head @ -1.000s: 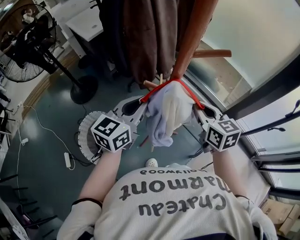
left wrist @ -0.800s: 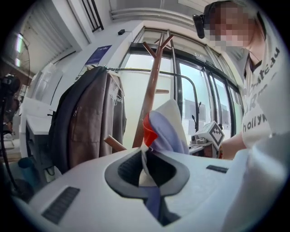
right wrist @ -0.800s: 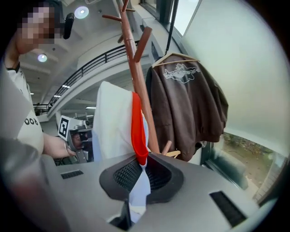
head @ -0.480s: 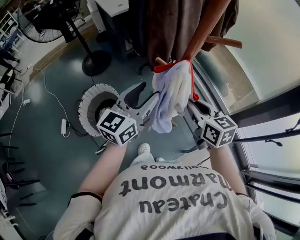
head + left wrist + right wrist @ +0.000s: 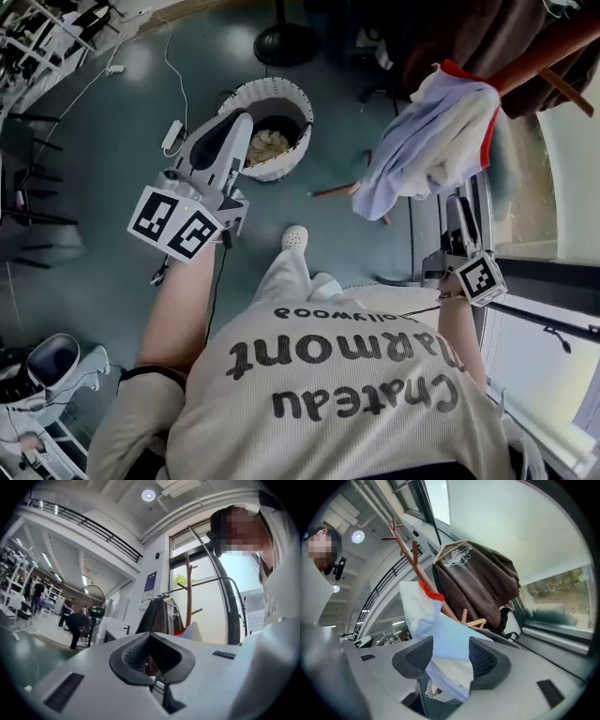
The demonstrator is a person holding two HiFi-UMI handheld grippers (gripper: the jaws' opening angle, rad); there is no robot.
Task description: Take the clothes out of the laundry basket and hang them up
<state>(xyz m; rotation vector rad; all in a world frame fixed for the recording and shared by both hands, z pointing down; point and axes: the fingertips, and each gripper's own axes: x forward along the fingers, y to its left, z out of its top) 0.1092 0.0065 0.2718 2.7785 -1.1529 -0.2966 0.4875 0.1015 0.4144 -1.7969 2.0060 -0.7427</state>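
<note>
Currently in the laundry basket (image 5: 286,169): we count one pale, crumpled heap of clothes (image 5: 265,145) at the bottom; how many pieces it holds we cannot tell.
Make of the laundry basket: round, white, woven wall, open top.
Place of the laundry basket: on the blue-green floor (image 5: 94,197), ahead of the person's feet and well apart from the coat rack (image 5: 553,42).
Place of the garment (image 5: 427,141): we find it hung on the wooden coat rack, off the floor, at the right of the head view, above the right hand-held gripper (image 5: 450,660).
Look of the garment: white to pale blue cloth with a red band along its upper edge; bunched where it meets the rack, falling in loose folds to a pointed lower corner.
Neighbour on the rack: a dark brown garment (image 5: 478,583) with a pale print near its top, hanging beside our piece.
State of the right hand-held gripper: its jaws have just been opening and stand apart; we see the lower part of the garment hanging between the pads, which do not clamp it.
State of the left hand-held gripper (image 5: 151,663): its jaws have just been closing and meet, with nothing between them.
Place of the left hand-held gripper: in the head view we see it held above the floor, its tip near the left rim of the laundry basket, well apart from the garment.
</note>
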